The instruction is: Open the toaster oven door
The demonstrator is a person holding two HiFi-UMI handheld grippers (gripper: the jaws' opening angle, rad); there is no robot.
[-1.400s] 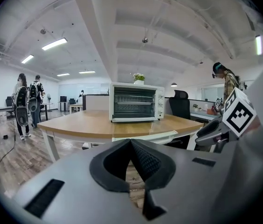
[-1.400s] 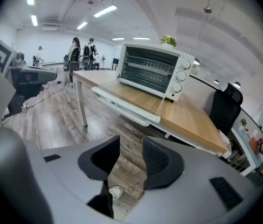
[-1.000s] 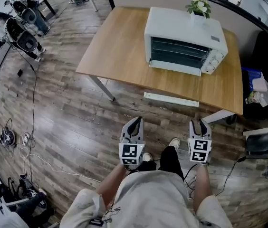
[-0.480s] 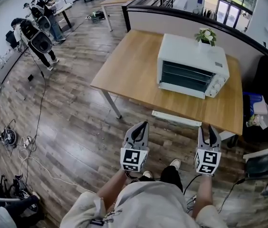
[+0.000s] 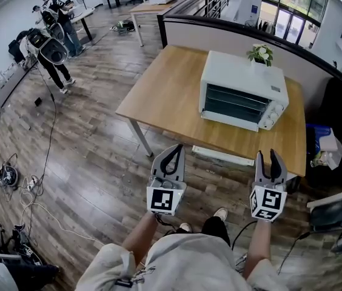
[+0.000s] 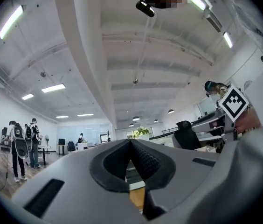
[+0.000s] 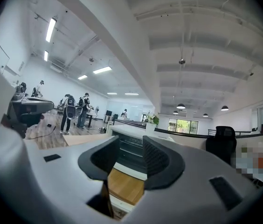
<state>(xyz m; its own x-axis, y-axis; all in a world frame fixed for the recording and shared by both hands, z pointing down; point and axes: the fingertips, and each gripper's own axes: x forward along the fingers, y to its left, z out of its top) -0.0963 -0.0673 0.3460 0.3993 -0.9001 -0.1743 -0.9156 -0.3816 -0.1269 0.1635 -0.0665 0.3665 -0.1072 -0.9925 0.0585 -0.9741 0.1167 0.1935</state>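
The toaster oven [image 5: 242,93] stands on the wooden table [image 5: 165,96] at about one o'clock from the person, with its glass door [image 5: 234,103] closed and facing them. Both grippers sit at six o'clock, well short of the table and aimed at the oven, seemingly lined up for the approach. The left gripper [image 5: 179,148] has its jaws together on nothing. The right gripper [image 5: 266,156] has its jaws apart and empty, probably readied for the door
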